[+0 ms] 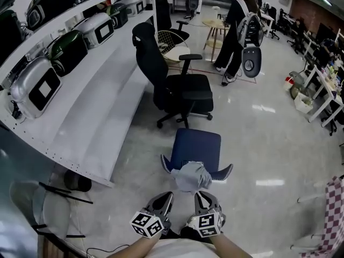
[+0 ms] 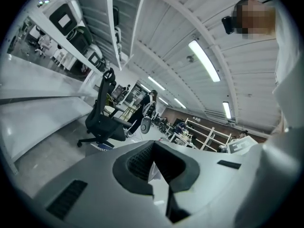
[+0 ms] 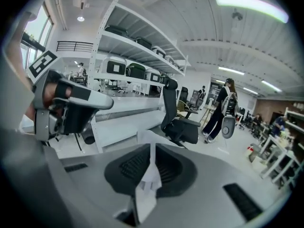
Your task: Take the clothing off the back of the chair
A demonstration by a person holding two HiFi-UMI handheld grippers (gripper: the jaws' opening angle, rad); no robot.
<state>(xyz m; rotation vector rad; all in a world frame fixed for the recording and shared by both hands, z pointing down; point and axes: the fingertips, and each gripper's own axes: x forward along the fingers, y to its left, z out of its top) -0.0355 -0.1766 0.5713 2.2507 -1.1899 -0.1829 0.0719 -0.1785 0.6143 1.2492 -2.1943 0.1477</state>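
Note:
A light grey piece of clothing (image 1: pixel 191 177) is bunched up over the near edge of a blue chair (image 1: pixel 198 145), just in front of both grippers in the head view. My left gripper (image 1: pixel 167 196) is at its left side and my right gripper (image 1: pixel 200 195) at its right side. Along the right gripper's (image 3: pixel 151 167) own view the jaws are shut on a pale fold of the clothing (image 3: pixel 146 186). In the left gripper (image 2: pixel 155 169) view a thin white strip of the clothing (image 2: pixel 153 172) is pinched between its closed jaws.
A black office chair (image 1: pixel 177 87) stands beyond the blue one. A long white bench (image 1: pixel 102 109) with shelved machines (image 1: pixel 37 87) runs along the left. A person with a backpack (image 1: pixel 239 28) stands far off. A checked cloth (image 1: pixel 336 214) hangs at the right edge.

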